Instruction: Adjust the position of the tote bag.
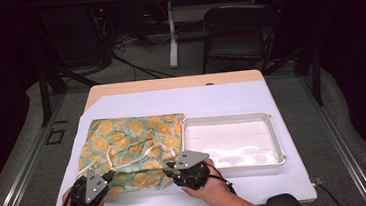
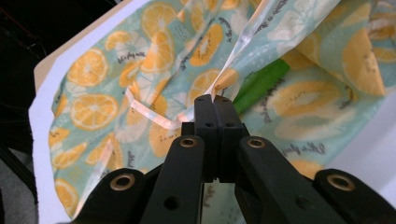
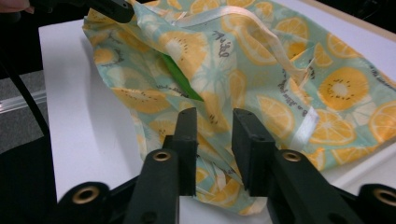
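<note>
Left gripper (image 2: pixel 212 100) is clamped tight on the rim of the orange-print bag (image 1: pixel 130 150) lying on the table's left half, something green (image 2: pixel 259 84) showing inside; right gripper (image 3: pixel 215 122), jaws parted, straddles bag fabric; white tray (image 1: pixel 274 135) sits bare at right.

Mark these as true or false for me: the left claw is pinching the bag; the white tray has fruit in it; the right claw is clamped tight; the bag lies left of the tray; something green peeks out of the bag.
1. The left claw is pinching the bag. True: its jaws are shut on the cloth edge.
2. The white tray has fruit in it. False: it holds nothing.
3. The right claw is clamped tight. False: its jaws stand apart, with cloth between them.
4. The bag lies left of the tray. True, in the high view.
5. Something green peeks out of the bag. True.
</note>
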Demonstrator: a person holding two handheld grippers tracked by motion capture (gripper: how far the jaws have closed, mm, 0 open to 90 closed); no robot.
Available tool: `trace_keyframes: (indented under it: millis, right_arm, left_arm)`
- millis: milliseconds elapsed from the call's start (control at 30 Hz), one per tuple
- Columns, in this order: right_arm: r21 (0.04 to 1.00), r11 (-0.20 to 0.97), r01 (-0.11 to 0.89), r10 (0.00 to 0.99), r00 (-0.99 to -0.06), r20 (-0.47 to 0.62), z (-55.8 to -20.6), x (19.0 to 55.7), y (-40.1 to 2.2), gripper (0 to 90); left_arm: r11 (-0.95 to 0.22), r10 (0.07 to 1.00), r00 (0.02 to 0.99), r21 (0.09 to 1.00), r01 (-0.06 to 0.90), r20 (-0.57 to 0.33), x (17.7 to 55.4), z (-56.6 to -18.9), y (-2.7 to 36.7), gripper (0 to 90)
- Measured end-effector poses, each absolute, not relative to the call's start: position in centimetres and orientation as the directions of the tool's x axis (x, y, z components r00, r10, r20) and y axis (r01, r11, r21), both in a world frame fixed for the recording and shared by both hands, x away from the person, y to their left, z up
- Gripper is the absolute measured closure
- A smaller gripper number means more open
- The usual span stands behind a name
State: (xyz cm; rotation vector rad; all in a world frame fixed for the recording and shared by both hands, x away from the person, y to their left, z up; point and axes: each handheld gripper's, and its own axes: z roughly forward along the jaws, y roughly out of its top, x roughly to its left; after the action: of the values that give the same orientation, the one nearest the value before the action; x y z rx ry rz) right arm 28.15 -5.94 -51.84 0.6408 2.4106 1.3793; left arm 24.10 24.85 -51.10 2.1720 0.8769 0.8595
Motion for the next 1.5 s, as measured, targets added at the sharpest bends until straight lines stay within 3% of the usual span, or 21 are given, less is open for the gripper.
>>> trace_keyframes:
  millis: [200,600,767,1167,1333,1500]
  right_arm:
    - [0.885,0.424,0.192,0.514,-0.856,-0.061,-51.0,27.3,-7.2,62.4]
    - [0.888,0.400,0.228,0.559,-0.828,-0.040,-51.0,27.0,-8.8,61.3]
    - [0.885,0.412,0.218,0.563,-0.825,-0.059,-51.0,26.6,-9.3,63.5]
    - [0.879,0.395,0.268,0.593,-0.805,-0.021,-51.0,26.2,-10.8,67.6]
    - [0.873,0.411,0.261,0.580,-0.814,-0.029,-50.2,26.0,-10.7,70.7]
    - [0.851,0.448,0.273,0.588,-0.808,-0.050,-48.9,26.7,-9.4,71.2]
  left_arm:
    - [-0.566,0.766,0.553,0.752,0.339,0.327,25.4,-50.3,24.5,90.0]
    - [-0.544,0.784,0.541,0.757,0.363,0.304,27.9,-48.5,23.5,90.0]
    - [-0.544,0.792,0.516,0.762,0.351,0.327,28.9,-47.3,23.0,90.0]
    - [-0.466,0.840,0.483,0.783,0.412,0.246,32.9,-45.1,22.7,90.0]
    - [-0.477,0.842,0.464,0.780,0.405,0.274,34.3,-44.1,22.7,90.0]
    - [-0.419,0.864,0.458,0.804,0.422,0.210,35.5,-44.1,23.4,90.0]
